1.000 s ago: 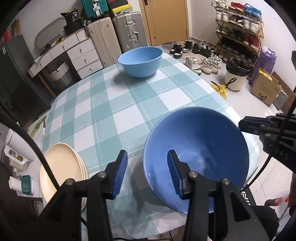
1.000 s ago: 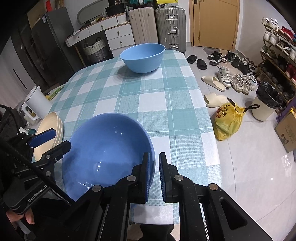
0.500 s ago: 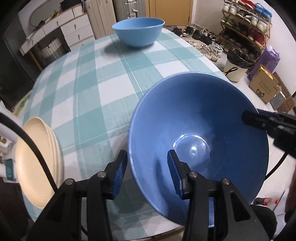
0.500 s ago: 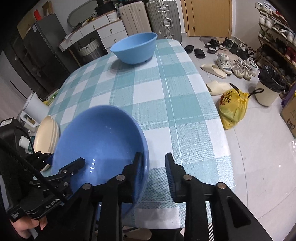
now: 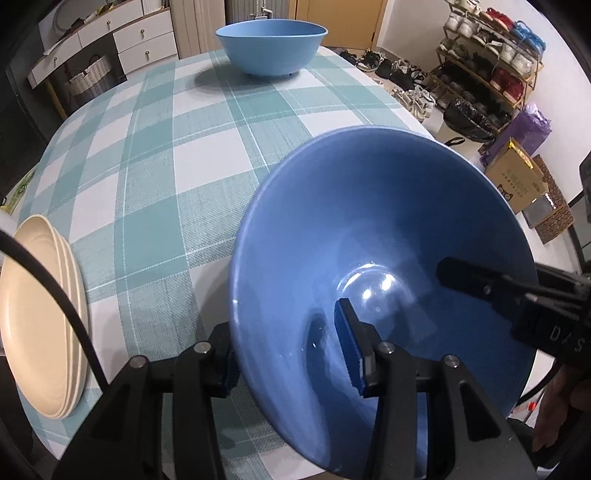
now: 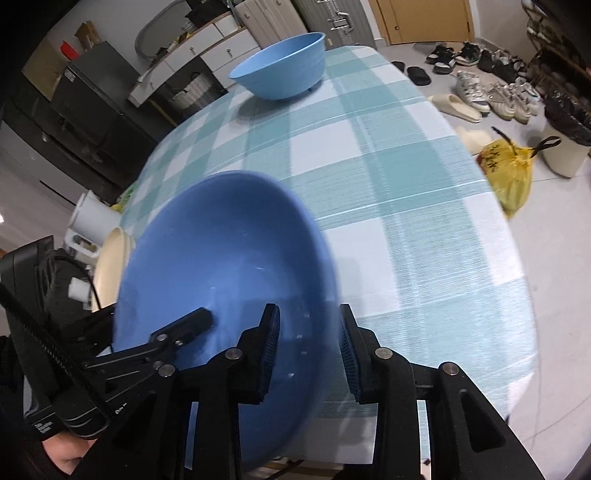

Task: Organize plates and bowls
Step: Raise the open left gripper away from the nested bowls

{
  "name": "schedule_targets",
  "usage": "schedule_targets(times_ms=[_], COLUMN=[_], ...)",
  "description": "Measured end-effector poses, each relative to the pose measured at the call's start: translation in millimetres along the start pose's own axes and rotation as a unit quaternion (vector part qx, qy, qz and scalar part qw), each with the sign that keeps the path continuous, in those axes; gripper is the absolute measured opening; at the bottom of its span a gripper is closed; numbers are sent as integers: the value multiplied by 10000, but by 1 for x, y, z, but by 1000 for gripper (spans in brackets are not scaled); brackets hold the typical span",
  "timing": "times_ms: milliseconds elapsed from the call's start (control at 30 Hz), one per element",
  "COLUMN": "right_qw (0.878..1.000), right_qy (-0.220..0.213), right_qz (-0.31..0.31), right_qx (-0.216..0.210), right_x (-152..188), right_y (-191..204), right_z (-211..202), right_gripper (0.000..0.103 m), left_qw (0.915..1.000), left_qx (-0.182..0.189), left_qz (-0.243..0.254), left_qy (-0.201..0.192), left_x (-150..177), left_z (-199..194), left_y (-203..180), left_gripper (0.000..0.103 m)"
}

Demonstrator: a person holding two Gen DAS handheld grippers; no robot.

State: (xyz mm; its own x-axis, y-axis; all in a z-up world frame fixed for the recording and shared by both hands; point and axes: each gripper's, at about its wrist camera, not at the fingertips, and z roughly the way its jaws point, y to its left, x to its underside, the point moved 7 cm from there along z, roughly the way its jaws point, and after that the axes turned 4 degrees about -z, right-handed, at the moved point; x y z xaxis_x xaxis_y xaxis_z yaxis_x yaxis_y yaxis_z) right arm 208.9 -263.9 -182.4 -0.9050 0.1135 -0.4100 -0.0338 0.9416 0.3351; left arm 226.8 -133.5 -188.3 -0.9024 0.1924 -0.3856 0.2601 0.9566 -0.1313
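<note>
Both tongs, left tongs [image 5: 286, 349] and right tongs [image 6: 308, 349], straddle the near bowl's [image 5: 388, 236] rim loosely at the table [image 5: 207, 155] edge, right just widening.

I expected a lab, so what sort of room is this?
Most likely a home's dining area near the entrance: a checked tablecloth with a blue bowl, a crowded shoe rack and suitcases.
</note>
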Motion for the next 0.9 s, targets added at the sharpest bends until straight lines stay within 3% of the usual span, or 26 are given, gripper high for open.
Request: schedule_targets(times_ms=[567,667,767,900], right_qw=[9994,9980,9946,9856], right_qy=[-293,-605,-1005,-1618], right_qz=[-106,83,230,463], right_qx=[-169,-147,-70,-150], right_x=[-25,-30,-33,-31], right_y=[55,49,40,28], right_z=[34,28,13,-13], right_gripper=[32,32,32,40], left_qw=[9993,9987,9967,9915], left_qx=[-199,-205,-454,-563], left_qz=[-226,-328,-376,-519], left_qy=[-207,-338,-567,-1050], left_x=[-11,-11,-12,-9], left_z=[-4,-7,-14,-32], left_y=[49,57,66,78], left_gripper=[46,47,48,50])
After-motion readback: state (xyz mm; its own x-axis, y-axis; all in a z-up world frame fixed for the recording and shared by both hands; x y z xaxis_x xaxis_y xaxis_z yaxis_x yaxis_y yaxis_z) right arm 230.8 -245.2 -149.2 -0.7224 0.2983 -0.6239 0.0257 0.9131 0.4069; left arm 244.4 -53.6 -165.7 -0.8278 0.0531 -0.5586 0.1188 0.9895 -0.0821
